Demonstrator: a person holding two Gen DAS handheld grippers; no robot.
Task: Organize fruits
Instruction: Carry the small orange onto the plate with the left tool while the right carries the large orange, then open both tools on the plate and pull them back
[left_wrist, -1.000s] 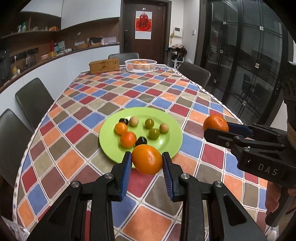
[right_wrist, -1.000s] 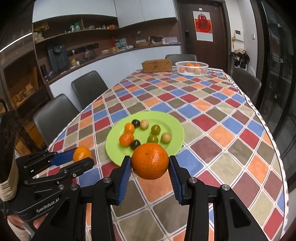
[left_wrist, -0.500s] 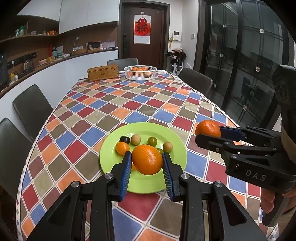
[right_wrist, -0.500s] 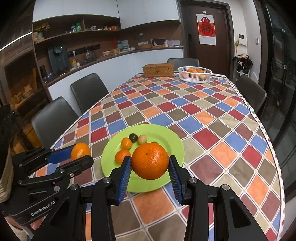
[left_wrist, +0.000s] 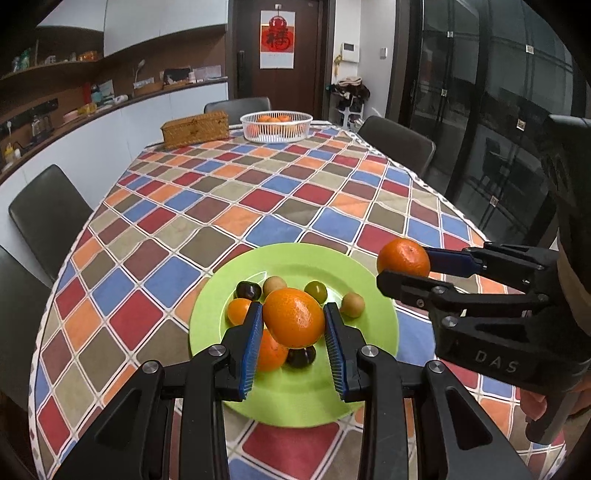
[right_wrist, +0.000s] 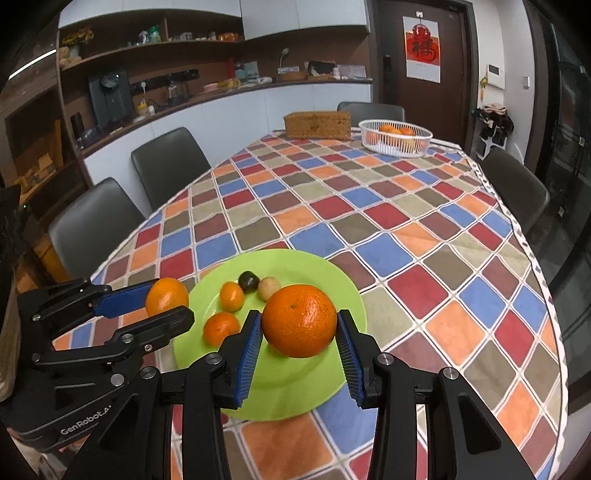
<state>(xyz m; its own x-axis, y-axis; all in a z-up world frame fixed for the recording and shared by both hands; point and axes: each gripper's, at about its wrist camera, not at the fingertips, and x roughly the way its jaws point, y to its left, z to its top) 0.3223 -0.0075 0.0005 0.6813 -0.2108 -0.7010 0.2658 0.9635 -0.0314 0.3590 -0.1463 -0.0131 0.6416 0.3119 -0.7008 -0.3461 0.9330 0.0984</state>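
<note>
Left wrist view: left tool (left_wrist: 293, 330) clamped on an orange (left_wrist: 294, 318), held above the near half of the green plate (left_wrist: 369, 325). Right wrist view: right tool (right_wrist: 300, 341) likewise clamped on a larger orange (right_wrist: 300, 320), also over the plate. Both fruits ride clear of the plate, between blue pads.

Step in hand, by my reading: carrying the two oranges off, sorting large from small. Likely goal is the white basket (left_wrist: 276, 127) at the far end of the counter (left_wrist: 280, 206), which already holds oranges. Cannot confirm destination.

Next move calls for a long forward reach across the checked cloth, both tools level, grip kept firm since round fruit can roll out between flat pads.

Left to right on the plate: small orange fruits (left_wrist: 239, 311), a dark one (left_wrist: 247, 290), tan ones (left_wrist: 274, 285), a green one (left_wrist: 316, 291). Wicker box (left_wrist: 195, 130) sits just left of the basket, near but apart.

In the way: little. Open cloth lies between plate and basket. The two tools run close side by side; they could knock each other. Chairs (left_wrist: 48, 218) ring the counter, off the route.
</note>
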